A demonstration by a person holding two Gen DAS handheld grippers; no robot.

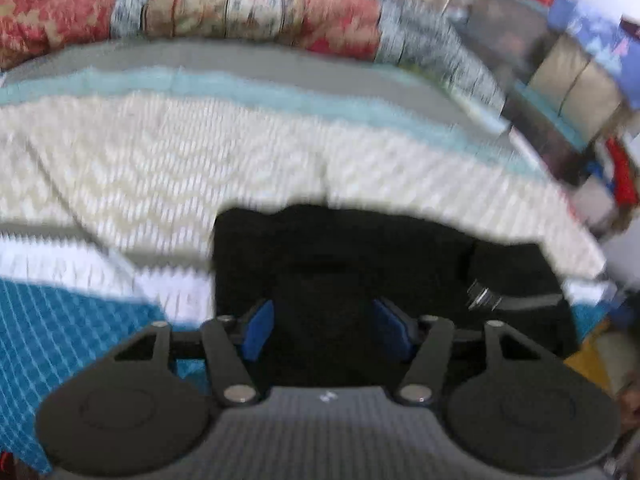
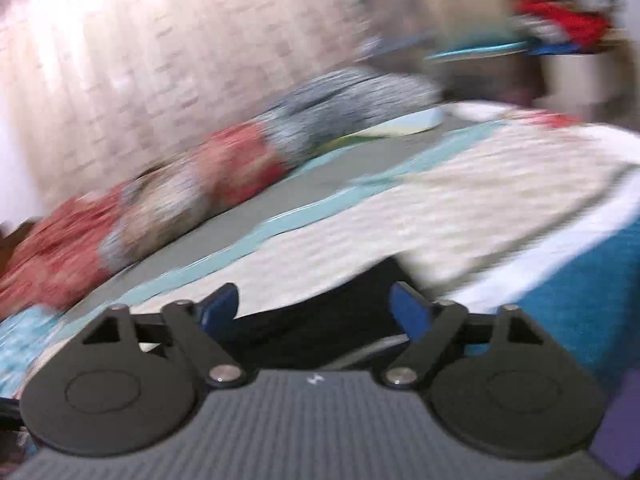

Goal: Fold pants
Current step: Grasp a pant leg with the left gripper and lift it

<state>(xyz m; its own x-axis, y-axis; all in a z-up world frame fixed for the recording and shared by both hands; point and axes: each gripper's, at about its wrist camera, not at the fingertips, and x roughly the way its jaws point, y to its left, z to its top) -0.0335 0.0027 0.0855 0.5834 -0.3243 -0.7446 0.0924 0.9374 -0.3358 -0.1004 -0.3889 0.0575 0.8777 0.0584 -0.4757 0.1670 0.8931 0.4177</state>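
Observation:
The black pants (image 1: pixel 360 248) lie bunched in a compact dark heap on the striped bedspread (image 1: pixel 180 152); a small metal fastener (image 1: pixel 482 296) shows on their right side. My left gripper (image 1: pixel 326 328) hovers just over the near edge of the heap, its blue pads (image 1: pixel 260 330) well apart, and I see no cloth pinched between them. In the blurred right wrist view the pants (image 2: pixel 340 292) appear as a dark patch under my right gripper (image 2: pixel 316 312), which stands wide open with nothing between its blue pads (image 2: pixel 412 314).
The bedspread has cream, grey, pale blue and teal (image 1: pixel 60 340) bands. A rolled red patterned quilt (image 1: pixel 240 4) lies along the far side by a brick-patterned wall (image 2: pixel 160 60). Cluttered shelves (image 1: pixel 580 80) stand at the right, past the bed's edge.

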